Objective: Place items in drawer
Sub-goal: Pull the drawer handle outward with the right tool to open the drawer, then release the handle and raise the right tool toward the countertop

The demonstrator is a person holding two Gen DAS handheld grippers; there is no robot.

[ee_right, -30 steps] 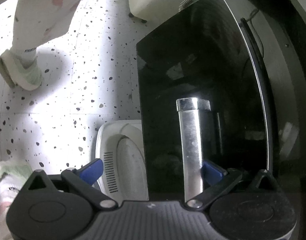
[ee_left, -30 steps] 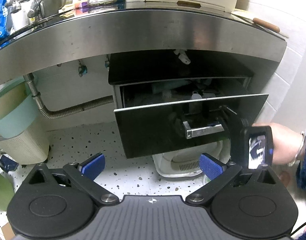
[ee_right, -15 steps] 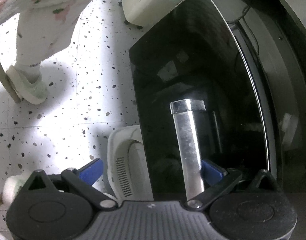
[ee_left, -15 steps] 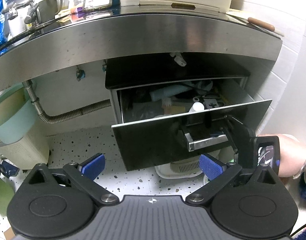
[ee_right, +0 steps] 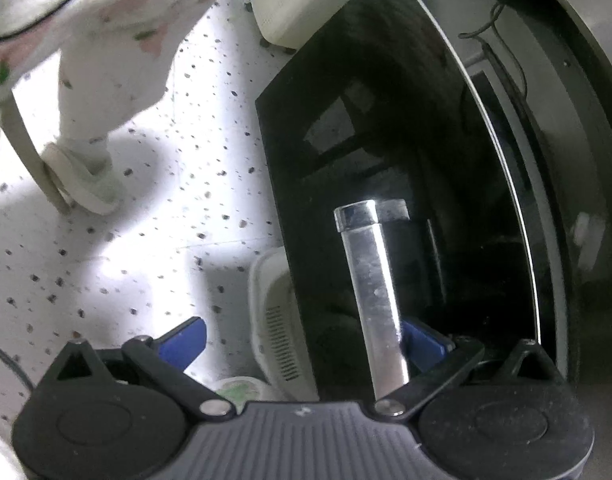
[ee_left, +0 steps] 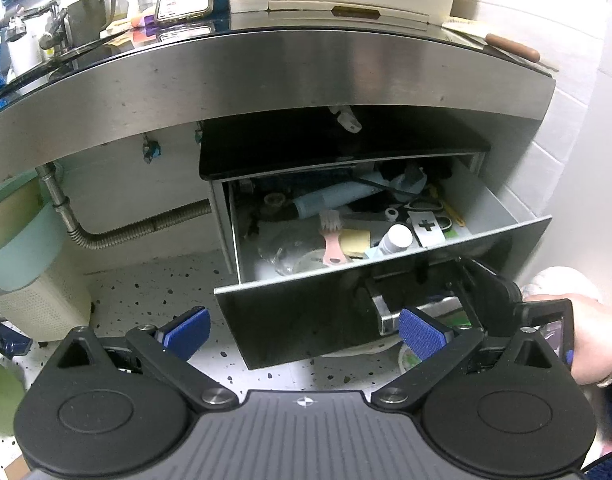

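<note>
Drawer (ee_left: 385, 276) under the steel counter (ee_left: 266, 76) is standing pulled out ahead of the left gripper (ee_left: 304, 326), its black glossy front facing the camera. That left gripper is hanging with its blue-padded fingers (ee_left: 186, 328) spread wide and nothing between them. Beyond its fingertips, inside the drawer, a pink brush (ee_left: 331, 240), a white bottle (ee_left: 395, 238), a blue tube (ee_left: 333, 200) and a card with a black cross (ee_left: 425, 226) are lying in a jumble.

To the left gripper's right, the right gripper (ee_left: 489, 296) is sitting at the drawer's chrome handle (ee_right: 375, 296). From its own camera, the right gripper (ee_right: 302, 338) is also showing its jaws wide apart, with one blue finger (ee_right: 421, 344) hooking behind the handle bar and the other finger out over the speckled floor (ee_right: 146, 240). A white bin (ee_right: 274, 320) is sitting below the drawer front, between the two fingers.
</note>
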